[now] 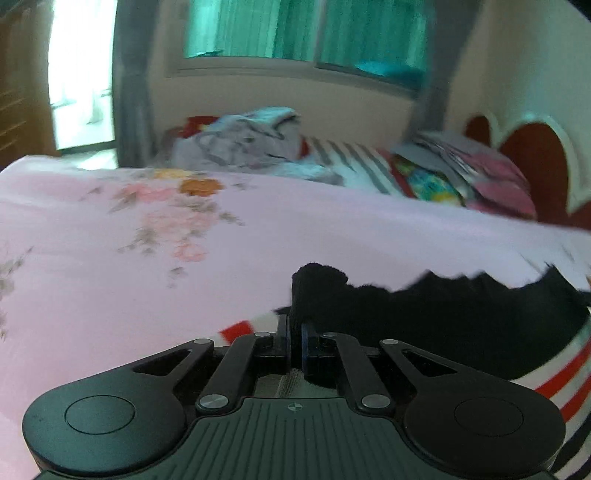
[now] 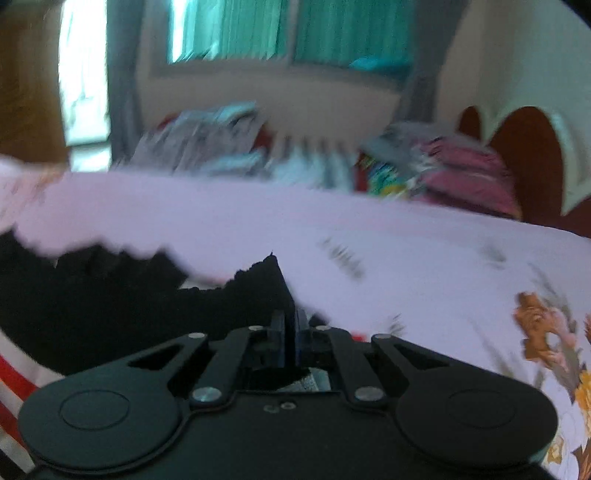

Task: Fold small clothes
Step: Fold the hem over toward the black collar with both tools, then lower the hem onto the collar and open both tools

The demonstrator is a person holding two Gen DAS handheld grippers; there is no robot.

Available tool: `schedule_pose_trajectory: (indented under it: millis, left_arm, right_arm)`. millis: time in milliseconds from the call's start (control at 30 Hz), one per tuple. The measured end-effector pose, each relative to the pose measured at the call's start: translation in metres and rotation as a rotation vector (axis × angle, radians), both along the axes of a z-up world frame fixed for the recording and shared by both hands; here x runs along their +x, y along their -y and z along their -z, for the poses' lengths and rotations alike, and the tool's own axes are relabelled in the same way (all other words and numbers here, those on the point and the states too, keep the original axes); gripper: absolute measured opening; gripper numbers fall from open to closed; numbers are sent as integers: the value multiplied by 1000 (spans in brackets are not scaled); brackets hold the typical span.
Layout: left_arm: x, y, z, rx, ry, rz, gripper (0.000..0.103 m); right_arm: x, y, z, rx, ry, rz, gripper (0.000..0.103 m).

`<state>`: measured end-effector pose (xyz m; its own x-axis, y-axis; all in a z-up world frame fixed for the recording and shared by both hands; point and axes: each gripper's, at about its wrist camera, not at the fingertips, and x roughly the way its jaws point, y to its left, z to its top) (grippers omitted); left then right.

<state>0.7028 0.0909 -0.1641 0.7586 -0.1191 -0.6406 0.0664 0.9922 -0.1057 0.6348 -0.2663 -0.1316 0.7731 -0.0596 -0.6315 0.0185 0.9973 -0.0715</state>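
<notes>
Left claw [image 1: 294, 332] is clamped on a bunched corner of the black garment [image 1: 461, 314], lower middle of frame. Right claw [image 2: 290, 328] pinches its other corner. Garment lies on the pink floral bed [image 1: 332, 229]; clothes pile [image 1: 255, 144] sits upper middle.

the left gripper [image 1: 294, 334] is at the bottom middle of the view, and its jaws are closed on a bunched corner of a black garment [image 1: 461, 310]. the pinched cloth stands up above the jaws as a small dark roll. the rest of the garment spreads to the right, over a white cloth with red stripes [image 1: 561, 384]. all this lies on a pink bedsheet [image 1: 110, 277] with a faded flower print. at the far side of the bed there is a heap of grey and light blue clothes [image 1: 251, 144] and a stack of folded colourful clothes [image 1: 472, 173]. behind them is a window with green curtains [image 1: 303, 29].
</notes>
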Motion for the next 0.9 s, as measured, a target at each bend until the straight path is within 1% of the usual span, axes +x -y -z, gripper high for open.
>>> schedule_pose_trajectory:
  millis: [33, 67, 100, 133, 233, 333, 367, 400, 433, 467, 533, 567, 600, 633, 667, 733, 833, 900]
  left_arm:
    - [3, 0, 5, 7, -9, -13, 4]
    - [9, 3, 12, 18, -49, -6, 4]
    - [14, 8, 19, 51, -78, 0, 4]
    - [15, 13, 24, 83, -80, 4, 4]
    - [14, 21, 24, 129, -73, 9, 4]
    - [13, 23, 22, 141, -81, 21, 4]
    - [15, 25, 18, 157, -92, 32, 6]
    - [19, 28, 13, 182, -104, 42, 11]
    - [18, 32, 7, 200, -106, 48, 29]
    - [14, 35, -1, 196, -88, 56, 57]
    - [5, 43, -17, 163, -11, 76, 84]
    - [1, 51, -23, 163, 16, 83, 84]
    - [0, 60, -27, 158, 23, 99, 84]
    - [-1, 68, -29, 146, 21, 120, 84]
    - [-3, 77, -30, 139, 21, 135, 84]
    - [-4, 90, -27, 135, 7, 159, 84]
    - [-4, 99, -19, 102, -22, 168, 84]
    - [-4, 106, -10, 99, -41, 180, 84]
  right_arm:
    - [2, 2, 3, -1, -12, 3, 4]
    - [8, 3, 10, -6, -43, 4, 4]
    - [15, 2, 21, -33, -98, 13, 4]
    - [18, 0, 28, -50, -125, 17, 5]
    - [19, -4, 32, -66, -116, 25, 5]
    - [18, -6, 29, -70, -124, 31, 7]
    - [18, -11, 25, -93, -117, 41, 16]
    - [14, -16, 19, -135, -86, 52, 26]
    - [11, -22, 14, -156, -49, 45, 43]
    - [6, -28, 8, -143, -21, 13, 42]
    - [4, -38, 3, -84, -6, -55, 37]
    - [2, -47, 2, -69, -2, -89, 37]
    - [2, -54, 2, -51, -10, -117, 36]
    - [3, -63, 2, -19, -26, -151, 31]
    - [4, -70, 3, 9, -37, -175, 31]
    - [7, -81, 5, 40, -54, -201, 32]
    - [9, -89, 9, 86, -81, -216, 34]
    - [8, -92, 10, 95, -96, -242, 34]
